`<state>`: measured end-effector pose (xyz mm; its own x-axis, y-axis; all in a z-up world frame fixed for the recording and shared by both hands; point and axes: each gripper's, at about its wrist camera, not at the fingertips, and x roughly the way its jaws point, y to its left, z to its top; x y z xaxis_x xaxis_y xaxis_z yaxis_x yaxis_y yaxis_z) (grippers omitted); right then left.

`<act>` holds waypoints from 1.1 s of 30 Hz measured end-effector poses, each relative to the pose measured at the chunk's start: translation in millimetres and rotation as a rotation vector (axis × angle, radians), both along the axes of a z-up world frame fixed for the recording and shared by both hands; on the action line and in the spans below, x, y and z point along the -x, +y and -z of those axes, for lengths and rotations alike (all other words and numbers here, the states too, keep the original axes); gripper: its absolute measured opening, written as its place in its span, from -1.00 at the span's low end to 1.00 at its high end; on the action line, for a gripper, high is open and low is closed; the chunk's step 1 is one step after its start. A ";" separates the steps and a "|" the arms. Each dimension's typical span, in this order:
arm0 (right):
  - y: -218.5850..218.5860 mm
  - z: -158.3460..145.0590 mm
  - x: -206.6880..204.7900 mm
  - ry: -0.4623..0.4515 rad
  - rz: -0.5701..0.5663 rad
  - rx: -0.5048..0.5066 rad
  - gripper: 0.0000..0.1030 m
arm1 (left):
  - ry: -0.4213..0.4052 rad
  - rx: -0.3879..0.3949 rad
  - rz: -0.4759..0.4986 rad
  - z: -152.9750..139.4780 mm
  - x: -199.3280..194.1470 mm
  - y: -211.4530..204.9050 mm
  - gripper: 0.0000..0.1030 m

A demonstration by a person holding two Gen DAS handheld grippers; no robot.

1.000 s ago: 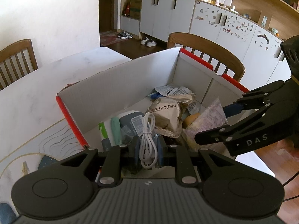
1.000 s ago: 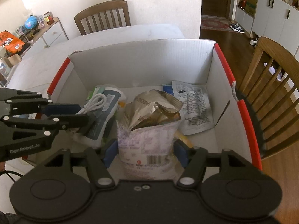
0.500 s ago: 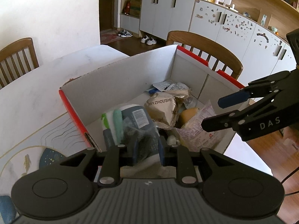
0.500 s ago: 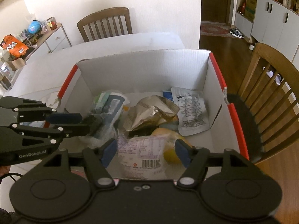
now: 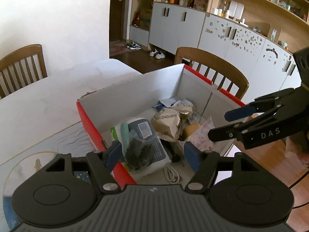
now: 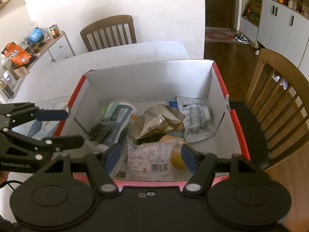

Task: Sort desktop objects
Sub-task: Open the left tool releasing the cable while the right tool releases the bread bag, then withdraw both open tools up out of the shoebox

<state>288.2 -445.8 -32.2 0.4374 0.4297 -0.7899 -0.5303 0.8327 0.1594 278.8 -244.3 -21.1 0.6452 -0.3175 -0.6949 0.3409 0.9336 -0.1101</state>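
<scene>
An open white cardboard box with red edges point(image 6: 150, 81) sits on the white worktop point(image 6: 119, 56), with a slatted wooden chair point(image 6: 108, 32) behind it and another point(image 6: 280, 100) on its right. Inside, a crumpled gold foil bag point(image 6: 158, 121) lies in the middle, a grey-blue labelled pouch point(image 6: 117, 121) to its left, a flat white printed sachet point(image 6: 197, 118) to its right, and a clear printed plastic bag point(image 6: 150, 160) at the near wall.

Both handheld grippers are built of matte black plastic, with two round discs on a ribbed housing and linkage arms fastened by silver screw heads. The left gripper point(image 5: 152, 154) is fitted with blue pads point(image 5: 114, 153) on its fingertips, and its side, seen left of the cardboard box point(image 6: 146, 77), is marked "GenRobot.AI" in white, with a black cable trailing beneath. The right gripper point(image 6: 149, 153) is likewise tipped with blue pads point(image 6: 188, 157), and "DAS" is printed in white on its side.
</scene>
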 end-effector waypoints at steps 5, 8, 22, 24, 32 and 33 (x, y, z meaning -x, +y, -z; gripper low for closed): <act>4.1 -4.5 4.9 -0.011 -0.007 -0.010 0.35 | -0.005 0.004 -0.015 -4.2 5.4 5.5 0.36; 6.9 -5.9 7.3 -0.014 -0.007 -0.014 0.35 | -0.004 0.006 -0.021 -4.6 8.0 8.5 0.39; 14.4 -16.3 25.3 -0.046 -0.011 -0.071 0.64 | 0.007 0.027 -0.039 -8.2 14.1 24.1 0.56; 14.7 -18.0 27.8 -0.050 -0.010 -0.084 0.71 | 0.012 0.027 -0.041 -7.8 14.9 26.2 0.60; 19.4 -22.3 41.9 -0.067 -0.014 -0.111 0.82 | 0.007 0.046 -0.039 -9.0 21.2 34.7 0.95; 20.0 -22.8 44.0 -0.068 -0.012 -0.115 0.83 | 0.003 0.049 -0.037 -9.3 22.2 35.7 0.98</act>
